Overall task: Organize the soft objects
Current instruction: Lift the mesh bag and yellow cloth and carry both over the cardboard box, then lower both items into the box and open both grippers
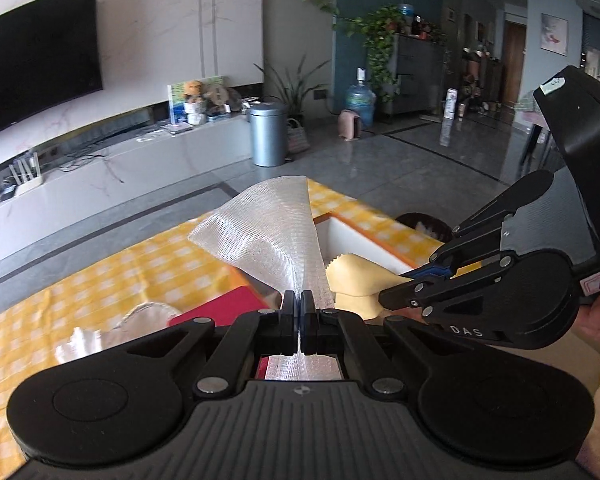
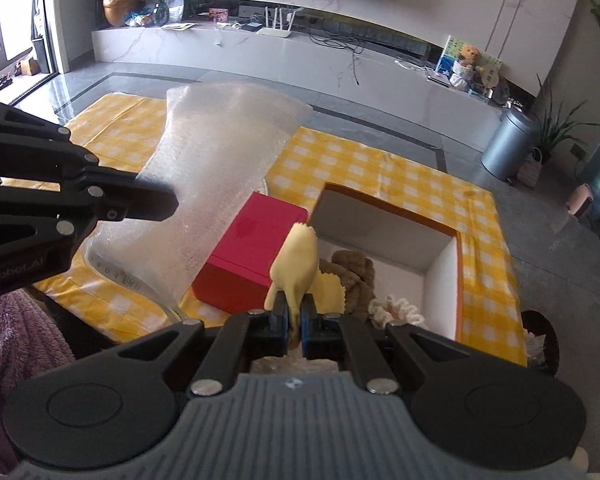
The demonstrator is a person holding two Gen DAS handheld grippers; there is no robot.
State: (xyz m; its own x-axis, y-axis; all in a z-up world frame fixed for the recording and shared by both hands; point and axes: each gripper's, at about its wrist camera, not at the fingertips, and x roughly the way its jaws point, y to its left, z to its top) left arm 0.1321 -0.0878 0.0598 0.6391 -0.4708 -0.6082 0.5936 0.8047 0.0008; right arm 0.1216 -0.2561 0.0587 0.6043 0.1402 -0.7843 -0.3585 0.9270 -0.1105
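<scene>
My left gripper is shut on a corner of a translucent bubble-wrap sheet, which fans upward in front of it. From the right wrist view, that left gripper holds the bubble-wrap sheet above the yellow checked tablecloth. My right gripper is shut on a pale yellow cloth with a zigzag edge. It hangs beside the open white box. In the left wrist view the right gripper pinches the yellow cloth near the white box.
A red box lies on the table left of the white box. Inside the white box are a brown knitted piece and a white fluffy item. A dark basket sits off the table's right side. White items lie at the left.
</scene>
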